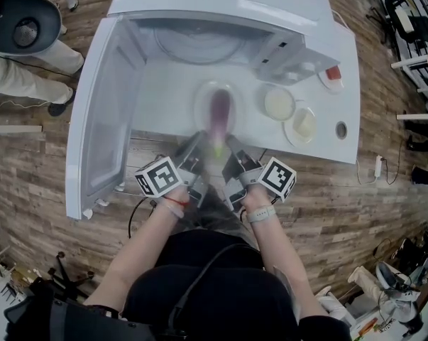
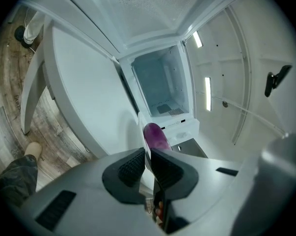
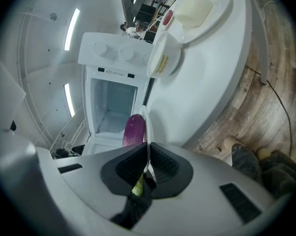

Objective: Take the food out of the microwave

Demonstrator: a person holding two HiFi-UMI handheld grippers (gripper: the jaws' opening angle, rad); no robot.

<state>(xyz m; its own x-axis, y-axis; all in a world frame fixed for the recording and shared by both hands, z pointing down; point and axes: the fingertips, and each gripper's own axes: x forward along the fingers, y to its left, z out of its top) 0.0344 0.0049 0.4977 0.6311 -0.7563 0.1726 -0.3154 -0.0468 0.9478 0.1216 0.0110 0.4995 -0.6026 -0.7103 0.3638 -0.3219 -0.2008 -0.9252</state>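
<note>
Both forearms (image 1: pixel 139 254) reach toward the open microwave (image 1: pixel 221 9). The left gripper (image 2: pixel 148 154) and right gripper (image 3: pixel 148 159) each have their pads pressed on the thin near rim of one plate (image 1: pixel 199 105). On it lies the eggplant (image 1: pixel 219 114), just outside the cavity, over the table (image 1: pixel 348 84). Held only at that edge, the plate could droop away and let the eggplant roll off. An uneven pull might twist it loose or swing it into the bowl (image 1: pixel 278 103) beside it. From above, plate and eggplant are smeared. Its far rim is hidden, and I cannot tell whether it touches the table.
</note>
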